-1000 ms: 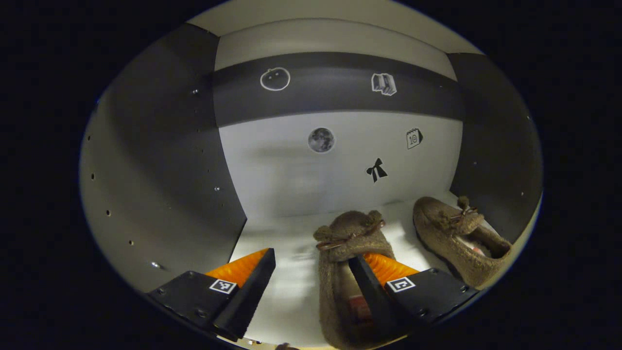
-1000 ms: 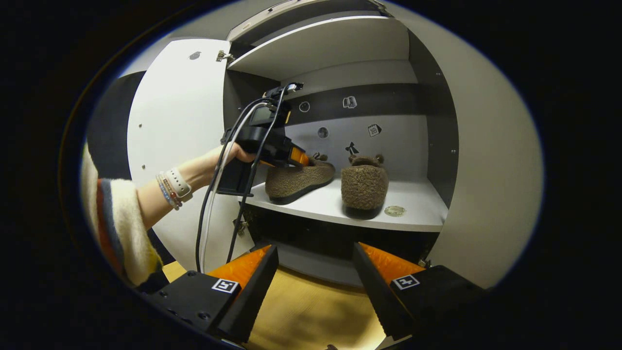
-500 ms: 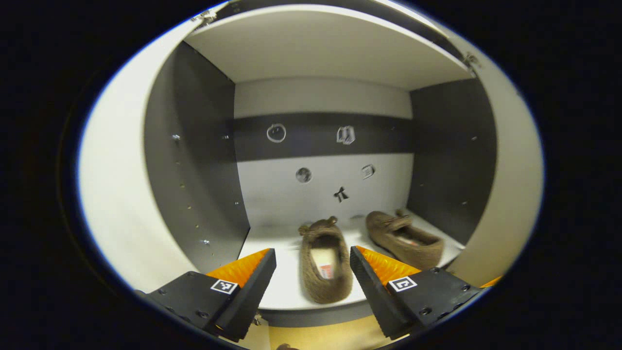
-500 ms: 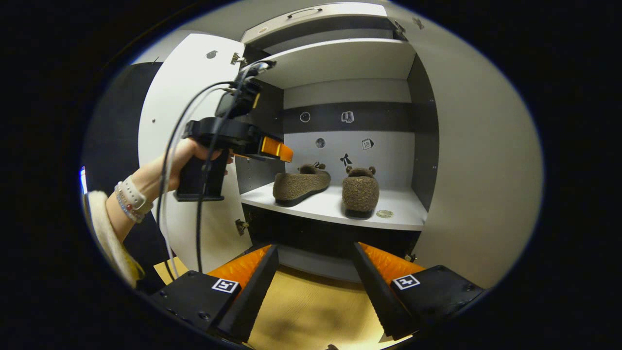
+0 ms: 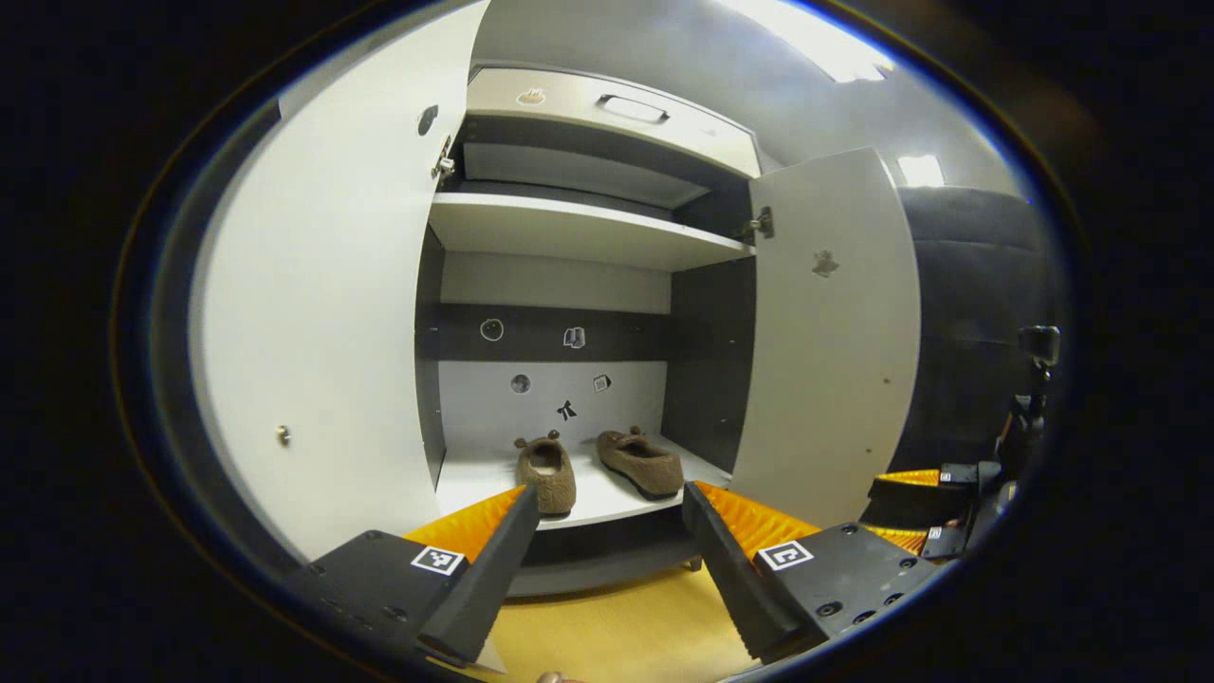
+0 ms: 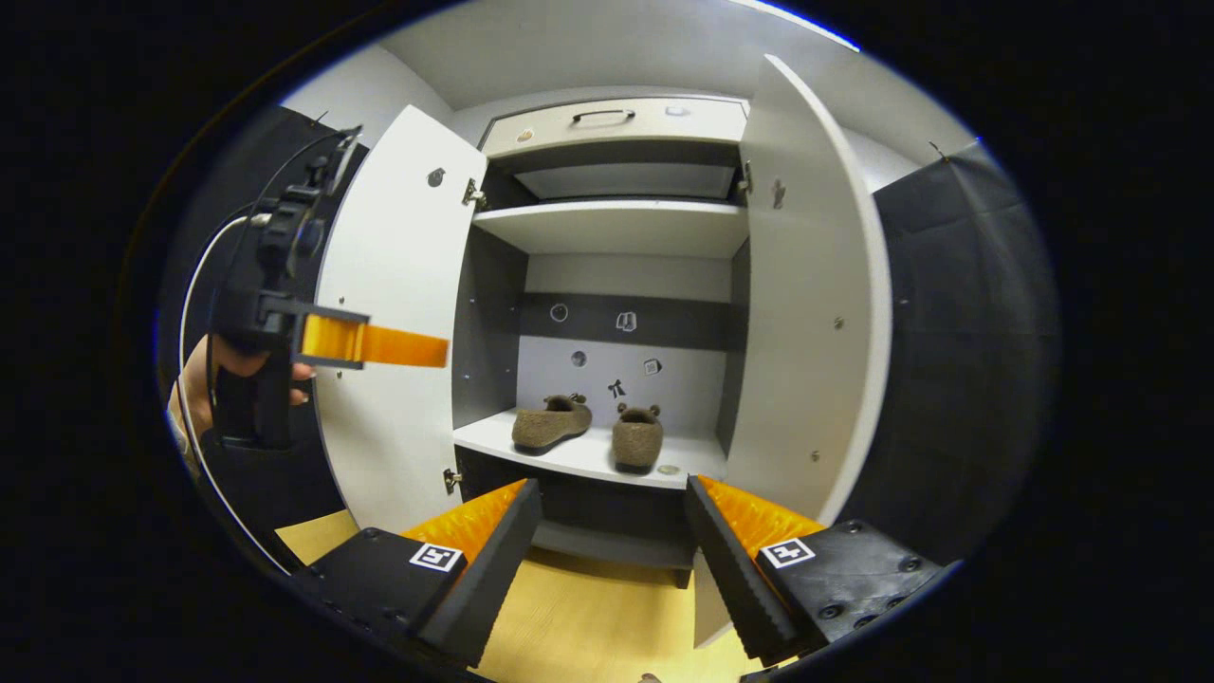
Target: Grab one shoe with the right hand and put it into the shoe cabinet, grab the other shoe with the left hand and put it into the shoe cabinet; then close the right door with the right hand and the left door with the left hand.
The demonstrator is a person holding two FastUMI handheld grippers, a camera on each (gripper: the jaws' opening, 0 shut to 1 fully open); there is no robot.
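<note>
Shoes, one [image 5: 547,471] beside the other [image 5: 643,462], stand on the lower shelf [image 5: 607,504] of the shoe cabinet [image 6: 607,123]. Left door [image 5: 322,313] and right door [image 5: 827,332] are wide open. Nothing blocks the opening. Left gripper [image 5: 607,531] and right gripper [image 6: 612,526] are spread apart and empty, above the yellow wooden floor [image 6: 588,626].

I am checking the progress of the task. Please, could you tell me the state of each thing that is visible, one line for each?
Left door: open wide.
Right door: open wide.
Left shoe: lying on the lower shelf, released.
Right shoe: lying on the same shelf, apart from the first.
Top drawer: shut.
Left gripper: open, empty.
Right gripper: open, empty.
</note>
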